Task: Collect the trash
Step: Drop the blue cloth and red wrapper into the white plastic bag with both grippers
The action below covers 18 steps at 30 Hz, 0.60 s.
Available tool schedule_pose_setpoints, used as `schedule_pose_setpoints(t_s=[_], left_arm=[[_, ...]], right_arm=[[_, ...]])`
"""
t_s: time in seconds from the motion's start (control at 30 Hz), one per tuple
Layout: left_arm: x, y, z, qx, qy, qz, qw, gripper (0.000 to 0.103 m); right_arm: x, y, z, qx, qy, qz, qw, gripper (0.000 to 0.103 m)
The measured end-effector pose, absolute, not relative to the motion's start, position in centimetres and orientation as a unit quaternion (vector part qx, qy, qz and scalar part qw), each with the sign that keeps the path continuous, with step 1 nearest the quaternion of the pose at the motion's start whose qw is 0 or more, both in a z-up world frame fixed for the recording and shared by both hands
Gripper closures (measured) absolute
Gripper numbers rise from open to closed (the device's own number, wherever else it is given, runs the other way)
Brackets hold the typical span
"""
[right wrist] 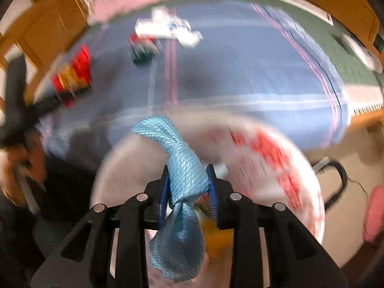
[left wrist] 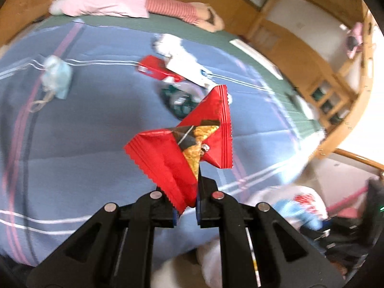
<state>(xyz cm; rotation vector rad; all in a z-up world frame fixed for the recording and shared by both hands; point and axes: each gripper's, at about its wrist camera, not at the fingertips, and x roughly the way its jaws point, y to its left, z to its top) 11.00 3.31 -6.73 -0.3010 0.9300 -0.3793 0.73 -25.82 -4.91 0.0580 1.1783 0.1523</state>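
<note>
Trash is in both grips: the left hand-held gripper (left wrist: 186, 206) is closed on a red wrapper (left wrist: 182, 148), held up over the bed (left wrist: 84, 144). The right hand-held gripper (right wrist: 188, 192) pinches a blue wrapper (right wrist: 182, 172) above a white bag (right wrist: 276, 168). I think the drop comes next. Keep each one right over the bag's mouth, then let go. More trash (left wrist: 168, 69) waits on the bed.

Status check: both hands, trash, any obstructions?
Left hand-held gripper clamps red snack wrapper. Right hand-held gripper clamps blue textured wrapper. More litter on blue blanket.
</note>
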Motion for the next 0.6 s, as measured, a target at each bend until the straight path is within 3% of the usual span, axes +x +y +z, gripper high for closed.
schedule_pose_setpoints(t_s=[0.07,0.1,0.27,0.5,0.57,0.6], left_arm=[[10.7,2.7,-6.9,-0.153,0.446,-0.201,0.859,0.092],[10.4,2.3,-7.1,-0.159,0.448,-0.214,0.854,0.092],[8.8,0.4,-7.1,-0.163,0.448,-0.274,0.835,0.092],[3.5,-7.2,-6.2,-0.052,0.432,-0.471,0.768,0.090],[1.7,-9.2,-6.6,-0.003,0.435,-0.502,0.747,0.069],[0.9,-10.2,-6.7,0.029,0.433,-0.506,0.745,0.040]], right_arm=[[0.1,-26.8,-6.0,0.035,0.567,0.064,0.820,0.039],[-0.2,-27.6,-6.1,0.051,0.564,0.054,0.822,0.034],[-0.1,-32.2,-4.0,0.218,0.499,0.027,0.838,0.033],[-0.8,-35.4,-1.7,0.273,0.418,-0.039,0.865,0.032],[-0.9,-35.7,-1.8,0.278,0.418,-0.045,0.864,0.032],[-1.0,-35.8,-2.0,0.281,0.420,-0.047,0.862,0.032]])
